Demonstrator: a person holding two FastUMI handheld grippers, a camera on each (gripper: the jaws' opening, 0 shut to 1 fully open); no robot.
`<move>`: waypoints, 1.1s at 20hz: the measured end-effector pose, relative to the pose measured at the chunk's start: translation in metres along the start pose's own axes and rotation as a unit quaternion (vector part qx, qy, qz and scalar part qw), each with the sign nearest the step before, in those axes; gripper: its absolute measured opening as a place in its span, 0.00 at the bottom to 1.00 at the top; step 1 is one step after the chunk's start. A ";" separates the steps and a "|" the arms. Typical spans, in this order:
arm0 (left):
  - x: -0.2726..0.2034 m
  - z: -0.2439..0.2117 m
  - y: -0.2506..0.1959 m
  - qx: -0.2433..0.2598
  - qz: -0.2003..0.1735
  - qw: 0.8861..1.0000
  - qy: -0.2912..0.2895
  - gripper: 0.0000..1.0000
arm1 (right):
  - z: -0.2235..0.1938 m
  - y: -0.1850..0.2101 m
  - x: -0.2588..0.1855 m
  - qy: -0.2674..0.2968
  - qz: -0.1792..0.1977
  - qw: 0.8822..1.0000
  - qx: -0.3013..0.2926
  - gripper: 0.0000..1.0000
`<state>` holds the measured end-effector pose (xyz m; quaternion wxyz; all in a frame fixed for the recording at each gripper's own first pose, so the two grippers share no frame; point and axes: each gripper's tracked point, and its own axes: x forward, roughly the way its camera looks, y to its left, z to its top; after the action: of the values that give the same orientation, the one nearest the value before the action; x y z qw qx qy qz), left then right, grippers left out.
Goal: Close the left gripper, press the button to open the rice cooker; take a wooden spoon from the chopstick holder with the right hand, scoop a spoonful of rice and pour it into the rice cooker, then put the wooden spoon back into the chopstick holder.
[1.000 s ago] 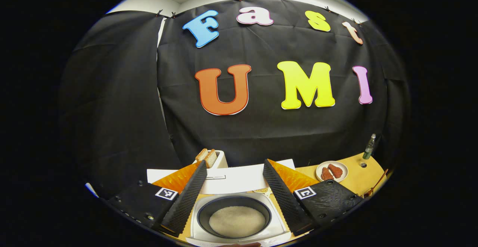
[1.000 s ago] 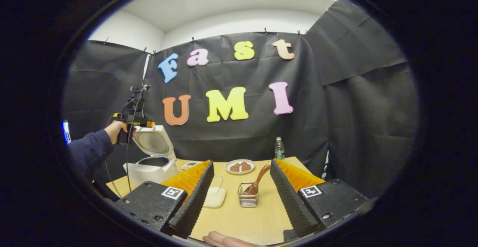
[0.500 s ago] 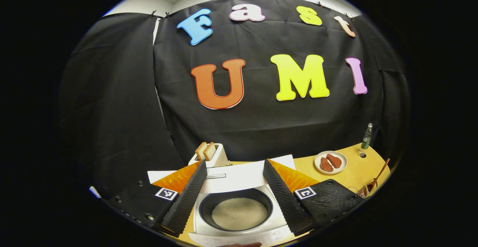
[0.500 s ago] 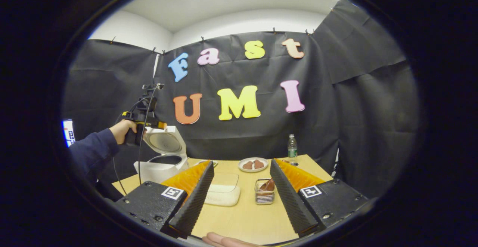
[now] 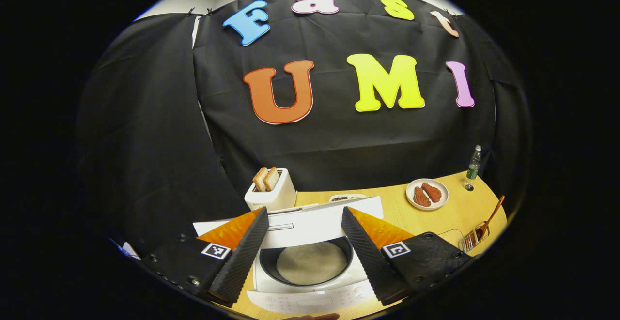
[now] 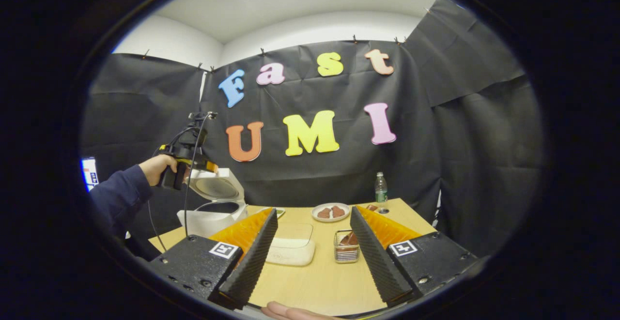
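Note:
The white rice cooker (image 5: pixel 310 288) stands open below my left gripper (image 5: pixel 304 209), its lid (image 5: pixel 315 224) raised and pale rice in its dark pot (image 5: pixel 310 262). The left gripper's jaws are open and hold nothing. In the right gripper view a hand holds that gripper (image 6: pixel 181 165) above the rice cooker (image 6: pixel 213 211). My right gripper (image 6: pixel 313 211) is open over the table, empty. Ahead of it stands the wire chopstick holder (image 6: pixel 345 250) with the wooden spoon (image 6: pixel 347 238), partly hidden by one finger. A clear rice box (image 6: pixel 293 250) lies left of the holder.
A toaster (image 5: pixel 270 195) with bread stands behind the cooker. A plate of meat (image 6: pixel 331 212) and a bottle (image 6: pixel 381 191) sit at the far side of the wooden table (image 6: pixel 315 281). The chopstick holder (image 5: pixel 477 236) sits near the table's right edge.
The left gripper has drawn back from the open cooker, so its control panel now shows. The right gripper has shifted left, and the holder now sits beside its right finger.

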<state>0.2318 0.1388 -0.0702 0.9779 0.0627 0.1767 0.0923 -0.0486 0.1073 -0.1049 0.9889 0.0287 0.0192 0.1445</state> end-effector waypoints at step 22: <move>-0.026 -0.085 -0.015 -0.095 -0.046 0.980 0.167 0.90 | -0.011 0.003 -0.009 0.012 0.000 1.000 0.005 0.98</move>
<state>0.1799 0.1264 -0.1430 0.9395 -0.0547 0.3302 0.0730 -0.0588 0.1078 -0.1156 0.9884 0.0322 0.0315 0.1452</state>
